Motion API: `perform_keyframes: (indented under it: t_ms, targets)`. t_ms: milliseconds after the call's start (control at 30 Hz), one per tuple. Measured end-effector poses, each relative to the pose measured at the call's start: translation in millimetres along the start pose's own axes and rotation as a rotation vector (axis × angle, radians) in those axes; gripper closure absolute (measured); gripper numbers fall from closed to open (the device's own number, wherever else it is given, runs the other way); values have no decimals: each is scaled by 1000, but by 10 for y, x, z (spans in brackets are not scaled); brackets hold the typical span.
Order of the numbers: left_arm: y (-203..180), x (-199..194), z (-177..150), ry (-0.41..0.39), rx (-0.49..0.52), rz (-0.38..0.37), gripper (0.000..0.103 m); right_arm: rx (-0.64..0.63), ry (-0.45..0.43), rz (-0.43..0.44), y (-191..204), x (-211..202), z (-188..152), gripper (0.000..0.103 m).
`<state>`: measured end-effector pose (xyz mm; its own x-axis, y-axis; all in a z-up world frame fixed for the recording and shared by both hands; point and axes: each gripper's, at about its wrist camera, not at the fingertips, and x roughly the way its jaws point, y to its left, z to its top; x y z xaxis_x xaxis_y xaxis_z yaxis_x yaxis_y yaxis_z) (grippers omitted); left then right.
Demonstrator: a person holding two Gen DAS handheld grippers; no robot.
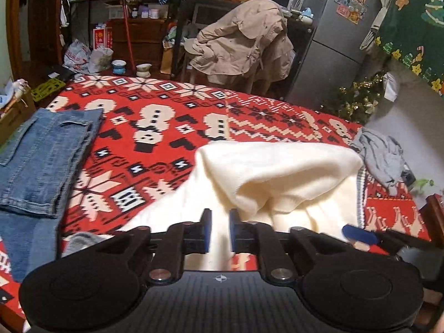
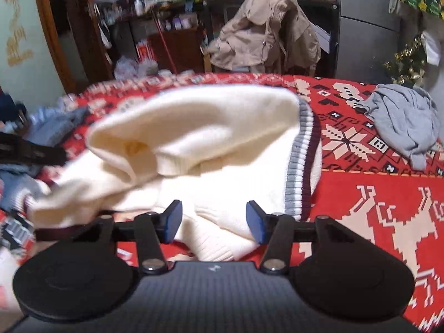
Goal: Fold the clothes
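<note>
a cream sweater (image 1: 280, 177) lies on the bed's red patterned blanket (image 1: 166, 127), partly folded over itself, with a rounded fold of knit raised above the flatter layer beneath. its grey, white and dark striped ribbed hem (image 2: 301, 166) curves down the right edge.

the left gripper (image 1: 220, 229) has its blue-padded fingers (image 1: 206, 229) narrowly parted, with a strip of cream knit showing in the gap; whether the pads actually press the cloth cannot be told. the raised fold sits just beyond and to the right of these fingers.

the right gripper (image 2: 213, 220) has its fingers (image 2: 173, 220) spread wide, with the near ribbed edge of the sweater lying between and below them, not pinched. the bulk of the garment lies ahead of it and to its left.

folded blue jeans (image 1: 41, 163) rest on the blanket to the left, apart from the sweater. a crumpled grey garment (image 2: 408, 122) lies at the far right of the bed. a tan coat (image 1: 244, 41) is draped over a chair beyond the bed.
</note>
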<state>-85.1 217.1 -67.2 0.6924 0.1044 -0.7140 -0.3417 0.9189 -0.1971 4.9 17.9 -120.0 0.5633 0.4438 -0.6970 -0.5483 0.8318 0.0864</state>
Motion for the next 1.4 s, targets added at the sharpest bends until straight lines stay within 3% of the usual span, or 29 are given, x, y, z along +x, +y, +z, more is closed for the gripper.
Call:
perform_keyframes:
  t_ms: [100,133,167,467,833,900,933,1033,1233,1367,1400]
  targets:
    - [47,-14,-21,6,-8,3,87,-51,15,-62,26,128,-16,55]
    - [61,-10,-26,8,-14,4,87,-59,20,-79,20,162,-23,87]
    - [72,-7,-28,9,-19,4,87,-50,25,-96,-10,174,-23,99]
    - [57,-2,8,3,-40,-18,87,150,-83,-255,-791,-395,-53,100]
    - [-72,2,39,3,-27,-43,87,306,-118,-493,-2015,-1077,-364,100]
    - [-103,19,43,6,-21,-52,84,352,-103,-526,-2238,-1165,-463,100]
    - [-119,27,46,7,-19,-56,83,391,-87,-503,-2347,-1199,-504,97]
    - [-167,52,52,11,-11,-68,83,468,-73,-427,-2472,-1248,-593,77]
    - [-311,147,28,41,36,-103,67,462,-77,-370,-2258,-1335,-658,62]
    - [-317,178,-50,74,71,-92,62,434,-78,-323,-2041,-1358,-596,46]
    - [-306,176,-79,80,80,-90,56,420,-73,-305,-1996,-1358,-575,44]
